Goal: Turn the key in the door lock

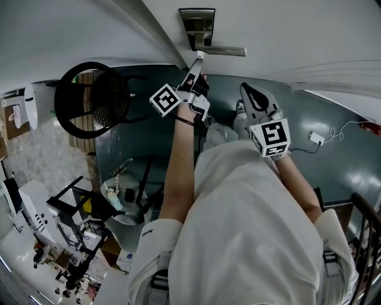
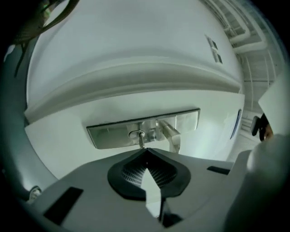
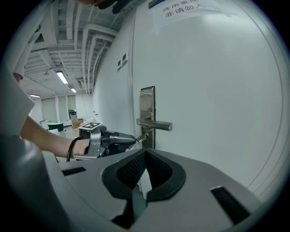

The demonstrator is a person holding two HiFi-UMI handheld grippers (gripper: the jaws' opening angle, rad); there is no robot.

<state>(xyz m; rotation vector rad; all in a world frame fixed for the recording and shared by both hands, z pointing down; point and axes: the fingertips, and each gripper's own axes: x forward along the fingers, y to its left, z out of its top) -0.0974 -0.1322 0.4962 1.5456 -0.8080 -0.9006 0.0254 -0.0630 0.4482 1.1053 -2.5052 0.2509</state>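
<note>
A white shirt [image 1: 250, 226] fills the nearest part of the head view, and both bare forearms reach away from it toward the door [image 3: 217, 90].

The right gripper [image 3: 144, 152] is held short of the door, apart from the lock and to the right of the other tool. Its jaws are pressed together at the tips with nothing between them.

The left gripper [image 2: 145, 149] is stretched further out, about level, its tips right at the lock. Its jaws are closed on the head of the key [image 2: 142, 141]. The right gripper view shows the same contact from the side.

The key sits in the cylinder [image 2: 136, 134], its shaft sticking out toward the person. The cylinder is set in the metal plate [image 3: 147, 97], just under the handle [image 3: 156, 124]. The handle lies level and points away from the door's edge, with neither tool touching it.

The plate is fixed on the white door, close to its edge. Higher up the door hangs a paper sign [image 3: 181, 8] whose print is too small to read.

Off to the left, on the dark floor [image 1: 333, 161], stands a black chair [image 1: 89, 98], well apart from the door. To the right, a white plug and cable [image 1: 324, 137] lie on the floor.
</note>
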